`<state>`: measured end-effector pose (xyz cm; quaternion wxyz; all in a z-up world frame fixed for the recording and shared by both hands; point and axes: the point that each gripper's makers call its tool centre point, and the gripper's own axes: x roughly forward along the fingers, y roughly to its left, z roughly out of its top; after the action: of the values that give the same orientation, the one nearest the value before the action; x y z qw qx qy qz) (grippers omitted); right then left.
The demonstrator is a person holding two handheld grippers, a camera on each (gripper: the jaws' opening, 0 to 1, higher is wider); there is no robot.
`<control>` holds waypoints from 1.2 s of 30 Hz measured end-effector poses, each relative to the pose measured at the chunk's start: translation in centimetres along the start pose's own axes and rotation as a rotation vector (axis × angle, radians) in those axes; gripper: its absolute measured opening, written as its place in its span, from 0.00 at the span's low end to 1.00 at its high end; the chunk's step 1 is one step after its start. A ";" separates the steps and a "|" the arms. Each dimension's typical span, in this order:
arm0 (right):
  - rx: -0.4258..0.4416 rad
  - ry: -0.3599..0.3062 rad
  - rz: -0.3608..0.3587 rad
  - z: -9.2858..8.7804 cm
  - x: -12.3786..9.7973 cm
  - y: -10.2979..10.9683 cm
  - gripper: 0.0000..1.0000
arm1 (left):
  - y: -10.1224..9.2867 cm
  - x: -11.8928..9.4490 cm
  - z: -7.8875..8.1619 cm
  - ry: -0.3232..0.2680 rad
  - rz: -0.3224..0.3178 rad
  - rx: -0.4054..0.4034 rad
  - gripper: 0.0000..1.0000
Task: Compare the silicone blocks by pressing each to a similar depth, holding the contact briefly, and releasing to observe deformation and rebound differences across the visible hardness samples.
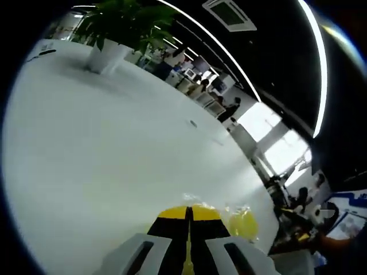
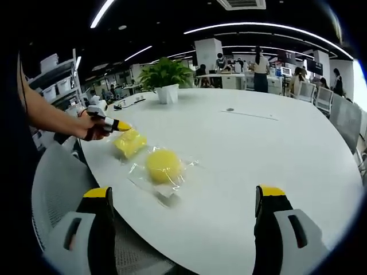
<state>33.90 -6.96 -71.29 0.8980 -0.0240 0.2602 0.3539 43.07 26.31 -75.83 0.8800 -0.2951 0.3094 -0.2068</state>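
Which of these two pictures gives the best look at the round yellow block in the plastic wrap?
The right gripper view: the round yellow block lies whole in its wrapper on the white table. The left gripper view catches just a yellow patch beside its jaws; which block cannot be told.

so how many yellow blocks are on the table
2. A squarish yellow block lies at the left gripper tips near the table edge; a round yellow block in clear wrap sits beside it, nearer the open right gripper.

black jaws with yellow tips, pale grey housings on left gripper [image 1: 188,220] and right gripper [image 2: 183,200], bare forearm [image 2: 49,117]
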 end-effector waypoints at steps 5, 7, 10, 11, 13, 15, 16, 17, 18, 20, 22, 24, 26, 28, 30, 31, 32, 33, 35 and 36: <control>0.019 -0.004 0.017 0.3 0.4 0.7 0.96 | 1.1 0.2 -0.8 0.038 0.058 0.082 0.00; 0.008 0.003 0.022 0.2 0.5 1.0 0.96 | 1.3 0.3 -0.9 0.051 0.061 0.106 0.00; 0.015 0.005 0.020 0.1 0.6 1.1 0.96 | 1.4 0.3 -0.8 0.056 0.063 0.114 0.00; 0.011 0.009 0.014 -0.1 0.6 0.9 0.96 | 1.5 0.4 -0.9 0.059 0.066 0.114 0.00; 0.012 0.013 0.017 -0.2 0.6 1.0 0.96 | 1.6 0.4 -1.2 0.068 0.070 0.120 0.00; 0.011 0.015 0.018 -0.2 0.6 1.1 0.96 | 2.0 0.5 -1.3 0.072 0.077 0.127 0.00; 0.009 0.014 0.017 -0.2 0.6 1.0 0.96 | 2.1 0.5 -1.3 0.072 0.073 0.124 0.00; 0.009 0.013 0.015 -0.1 0.6 0.9 0.96 | 2.1 0.5 -1.3 0.071 0.072 0.123 0.00; 0.014 0.011 0.013 -0.1 0.6 0.8 0.96 | 2.1 0.6 -1.3 0.072 0.074 0.134 0.00; 0.018 0.005 0.009 0.1 0.5 0.7 0.96 | 2.3 0.6 -1.2 0.068 0.080 0.152 0.01; 0.019 0.007 0.007 0.0 0.5 0.6 0.96 | 2.7 0.5 -1.1 0.060 0.096 0.175 0.04; 0.020 0.007 0.005 0.0 0.5 0.5 0.96 | 3.0 0.5 -1.1 0.059 0.105 0.181 0.07; 0.023 0.005 0.006 0.0 0.5 0.5 0.96 | 3.2 0.4 -1.1 0.061 0.111 0.178 0.07; 0.024 0.006 0.005 -0.1 0.5 0.4 0.96 | 3.2 0.4 -1.1 0.057 0.111 0.173 0.09; 0.023 0.004 0.004 0.0 0.6 0.4 0.96 | 3.3 0.3 -1.0 0.052 0.114 0.174 0.15; 0.024 0.003 0.004 0.1 0.6 0.4 0.96 | 3.5 0.1 -0.7 0.039 0.124 0.184 0.20; 0.025 0.003 0.004 0.1 0.6 0.4 0.96 | 3.6 -0.1 -0.5 0.025 0.127 0.197 0.26; 0.024 0.001 0.004 0.2 0.6 0.4 0.96 | 4.0 -0.3 -0.4 0.019 0.143 0.209 0.32; 0.024 -0.001 0.004 0.2 0.6 0.4 0.96 | 4.2 -0.7 0.1 -0.009 0.146 0.213 0.39; 0.024 -0.002 0.004 0.3 0.7 0.3 0.96 | 3.9 -1.2 0.4 -0.021 0.144 0.203 0.44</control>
<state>34.21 -6.25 -71.35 0.8978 -0.0125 0.2634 0.3527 43.18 30.01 -77.63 0.9211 -0.1835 0.2980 -0.1706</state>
